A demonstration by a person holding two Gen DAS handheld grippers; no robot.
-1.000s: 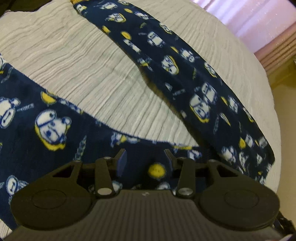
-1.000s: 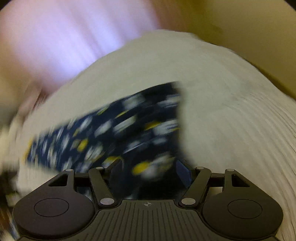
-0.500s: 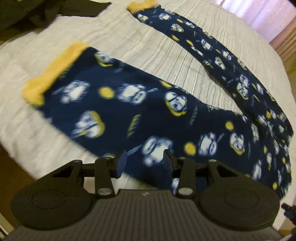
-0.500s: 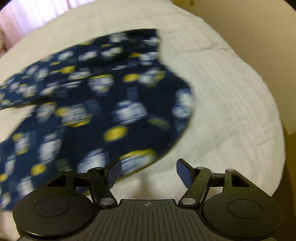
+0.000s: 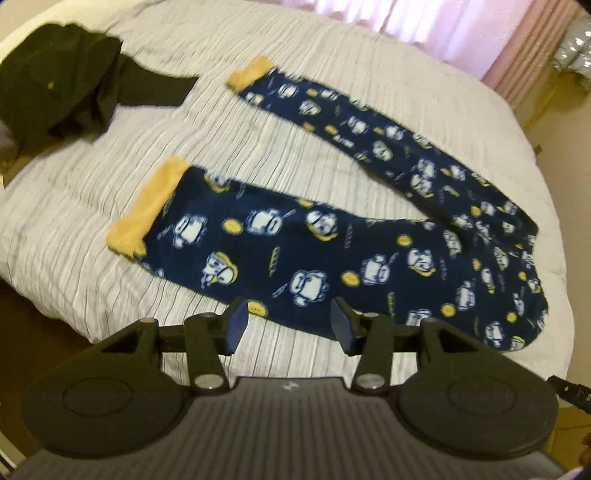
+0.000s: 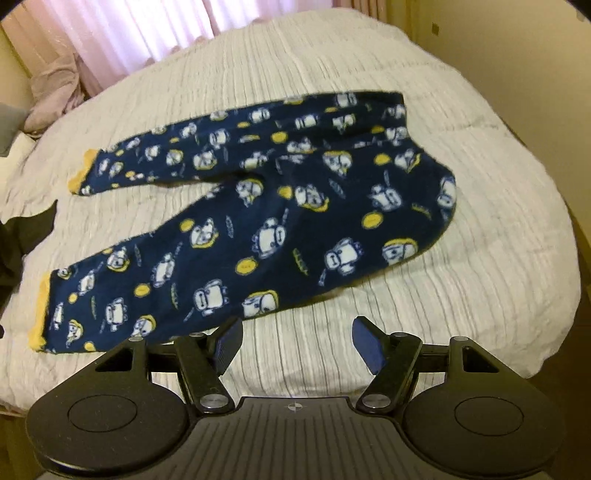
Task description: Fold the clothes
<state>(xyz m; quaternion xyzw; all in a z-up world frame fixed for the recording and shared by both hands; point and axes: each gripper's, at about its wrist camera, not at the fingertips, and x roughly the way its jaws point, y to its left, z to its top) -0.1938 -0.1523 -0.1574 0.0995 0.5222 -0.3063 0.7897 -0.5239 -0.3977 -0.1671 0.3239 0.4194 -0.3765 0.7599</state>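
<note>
Navy fleece pyjama trousers (image 5: 332,251) (image 6: 258,221) with white figures and yellow cuffs lie spread flat on the bed, legs splayed apart, waist at the right. My left gripper (image 5: 288,321) hovers above the near leg's lower edge; its jaws are opening and nothing is between them. My right gripper (image 6: 295,334) hangs over the bedspread just in front of the near leg, open and empty. A near-leg cuff (image 5: 144,210) (image 6: 38,314) points left in both views.
A black garment (image 5: 62,77) lies crumpled at the bed's far left. The white ribbed bedspread (image 5: 110,295) (image 6: 480,288) drops off at the near edge. Pink curtains (image 6: 129,33) hang behind; a pink pillow (image 6: 51,99) lies at the head.
Both grippers have risen and pulled back from the trousers, so the whole garment now shows. The left gripper's jaws stand a little wider; the right gripper's look unchanged.
</note>
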